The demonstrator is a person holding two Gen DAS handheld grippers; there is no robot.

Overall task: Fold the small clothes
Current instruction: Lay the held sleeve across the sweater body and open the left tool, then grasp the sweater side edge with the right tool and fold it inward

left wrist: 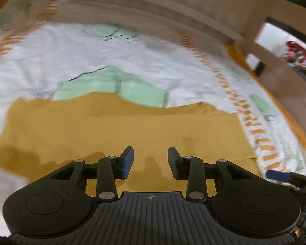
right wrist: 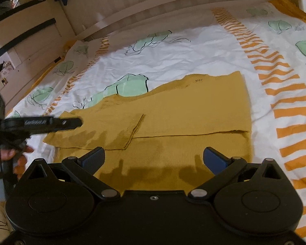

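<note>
Mustard top (right wrist: 173, 118) flat on the sheet (right wrist: 193, 47), mid-frame, sleeve already folded across at 9 o'clock, a hem seam running toward 3. Could easily undo that sleeve fold if a pad snags it on the way in. Might also bunch the sheet up with the knit. Left gripper (left wrist: 150, 161) above the near part of the top, parted, gripping nothing; blurry view though, so height's a guess. Right gripper (right wrist: 154, 160) spread wide at 6 o'clock over the near hem, empty too.
</note>
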